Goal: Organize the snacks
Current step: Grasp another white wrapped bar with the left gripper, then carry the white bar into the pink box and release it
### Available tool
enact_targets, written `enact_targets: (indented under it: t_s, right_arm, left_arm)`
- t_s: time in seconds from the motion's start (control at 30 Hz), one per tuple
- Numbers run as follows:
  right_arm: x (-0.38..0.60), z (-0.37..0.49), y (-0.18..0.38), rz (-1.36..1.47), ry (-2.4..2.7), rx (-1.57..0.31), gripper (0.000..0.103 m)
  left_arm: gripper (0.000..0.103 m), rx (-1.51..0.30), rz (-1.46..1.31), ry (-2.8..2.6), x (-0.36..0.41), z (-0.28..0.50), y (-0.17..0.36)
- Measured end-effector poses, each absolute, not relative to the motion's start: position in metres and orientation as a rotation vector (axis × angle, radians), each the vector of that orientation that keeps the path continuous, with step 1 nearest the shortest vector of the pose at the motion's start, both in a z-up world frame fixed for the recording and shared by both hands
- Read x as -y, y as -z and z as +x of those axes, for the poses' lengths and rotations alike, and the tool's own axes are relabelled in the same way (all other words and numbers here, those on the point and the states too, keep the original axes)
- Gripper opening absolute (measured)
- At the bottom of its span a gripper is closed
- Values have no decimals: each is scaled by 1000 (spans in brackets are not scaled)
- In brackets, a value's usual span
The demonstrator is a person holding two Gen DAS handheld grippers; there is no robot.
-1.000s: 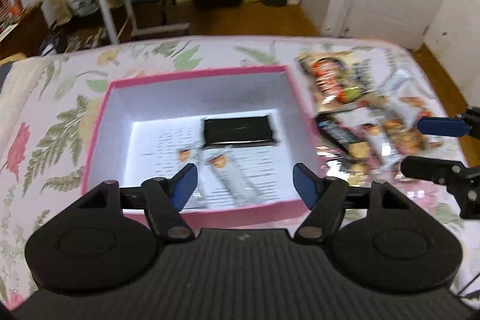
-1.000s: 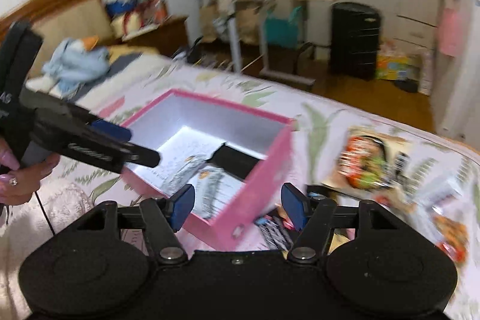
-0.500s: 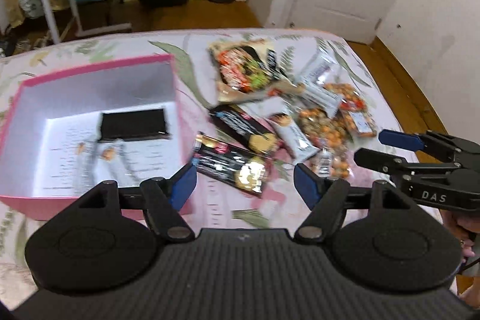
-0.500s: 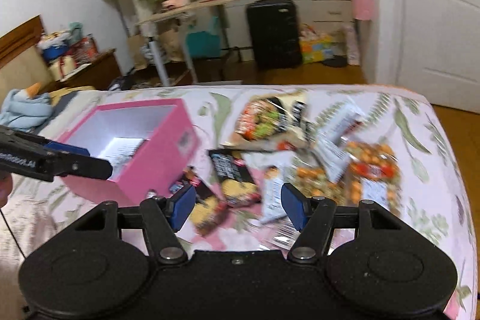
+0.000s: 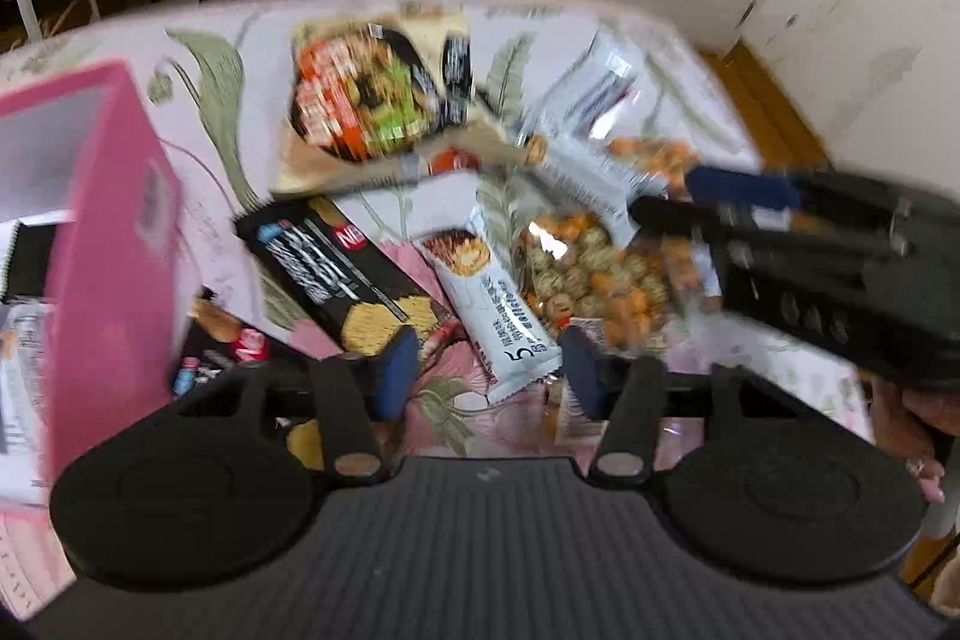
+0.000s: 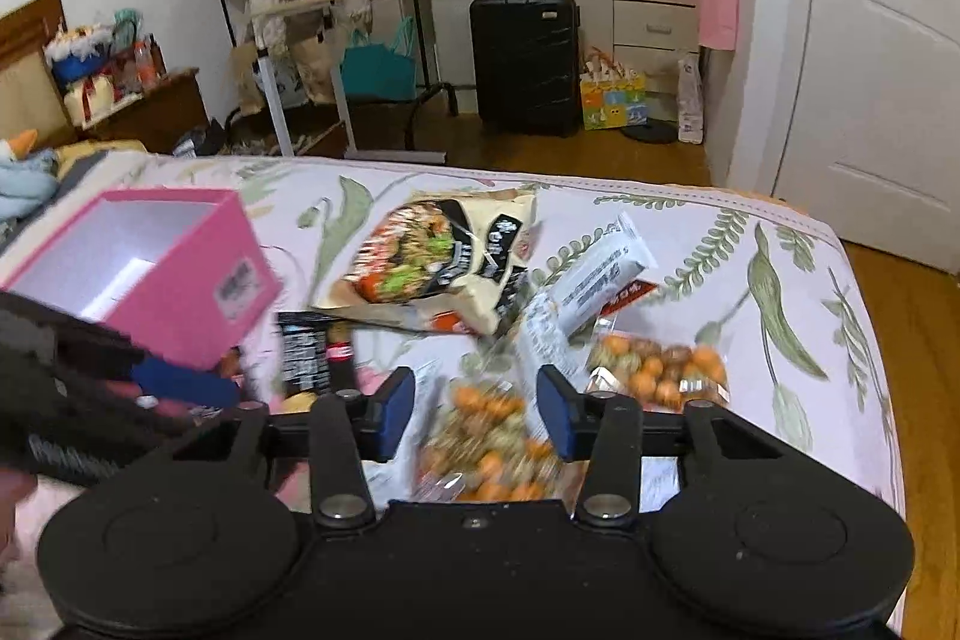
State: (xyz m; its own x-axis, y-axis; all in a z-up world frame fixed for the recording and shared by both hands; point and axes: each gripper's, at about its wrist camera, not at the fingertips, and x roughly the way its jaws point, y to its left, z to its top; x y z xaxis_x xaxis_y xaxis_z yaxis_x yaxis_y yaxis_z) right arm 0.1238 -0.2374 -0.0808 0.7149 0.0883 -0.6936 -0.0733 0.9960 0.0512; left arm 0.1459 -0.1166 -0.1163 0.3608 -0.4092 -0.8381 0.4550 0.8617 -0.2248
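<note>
- Snacks [image 5: 498, 304] lie heaped on the bed beside the pink box [image 5: 108, 244], overlapping.
- Both sets of fingers are spread and empty; you risk pinching two wrappers together.
- Your grippers are close and may collide.

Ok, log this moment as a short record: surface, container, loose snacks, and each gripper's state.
surface: bed with a floral cover
container: pink box, open on top, left of the snack pile
loose snacks: noodle packet, black biscuit pack, white bar, bags of orange and green balls, all outside the box
left gripper: open, empty, over the white bar's near end
right gripper: open, empty, over a bag of orange balls
</note>
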Motion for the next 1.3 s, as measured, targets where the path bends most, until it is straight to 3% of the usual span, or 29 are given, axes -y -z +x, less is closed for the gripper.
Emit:
enact_targets:
  t_s: [0.2,0.4,0.53,0.57,0.6,0.67,0.97,1.3]
  right_arm:
    - [247,160,119,-40,-63,-768,37]
    - [249,173,133,-68,-76,-815,44]
    - [243,178,137,-133,-73,-850,45]
    - [241,179,135,-144,-69,-857,42]
    - [238,178,134,-160,-69,-870,30]
    - [233,175,130,-170,-50,-888,30]
    - [251,139,104,173,3,-890,30]
    - [249,93,99,287,29,-899,30]
  left_arm:
    - [40,-1087,21,486,141,162,145]
    - [40,-1064,20,444,150,170,155]
    - [35,-1053,36,420,155,170,157]
    - [33,-1054,45,421,155,169,157]
    - [29,-1058,57,423,156,168,157]
    - [27,-1059,70,428,155,166,156]
    - [25,-1036,120,497,143,144,138]
    - [25,-1055,79,556,119,123,118]
